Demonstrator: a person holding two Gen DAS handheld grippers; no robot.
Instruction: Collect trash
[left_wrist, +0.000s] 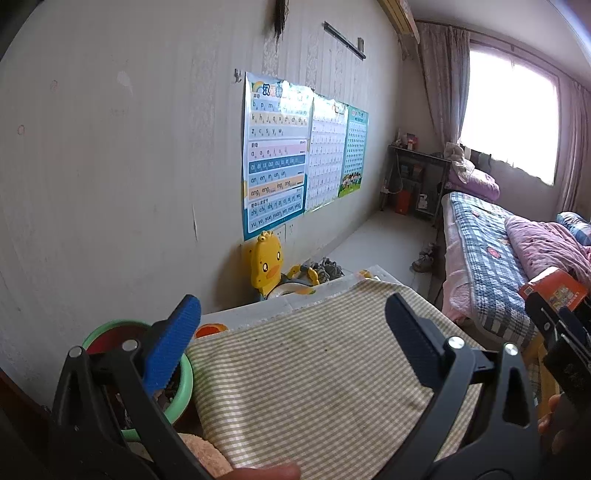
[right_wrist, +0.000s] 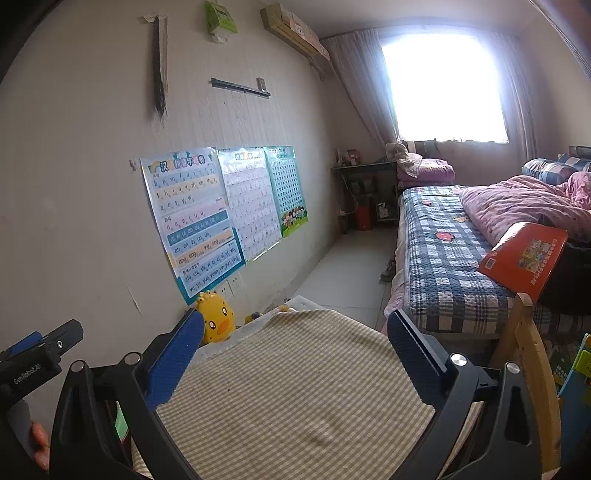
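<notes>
My left gripper (left_wrist: 295, 332) is open and empty, held above a surface covered by a green-checked cloth (left_wrist: 317, 373). A green basin (left_wrist: 183, 384) with dark scraps inside sits below its left finger. My right gripper (right_wrist: 295, 343) is open and empty above the same checked cloth (right_wrist: 295, 398). The right gripper's body shows at the right edge of the left wrist view (left_wrist: 565, 332), and the left gripper's body shows at the left edge of the right wrist view (right_wrist: 37, 358). No loose trash is clearly visible on the cloth.
A yellow duck potty (left_wrist: 266, 262) stands by the wall under learning posters (left_wrist: 275, 155). A bed with a blue plaid cover (right_wrist: 443, 254) and pink quilt (right_wrist: 517, 206) is at the right. An orange box (right_wrist: 524, 258) lies near a wooden chair frame (right_wrist: 532, 354). A dark shelf (right_wrist: 365, 192) stands below the window.
</notes>
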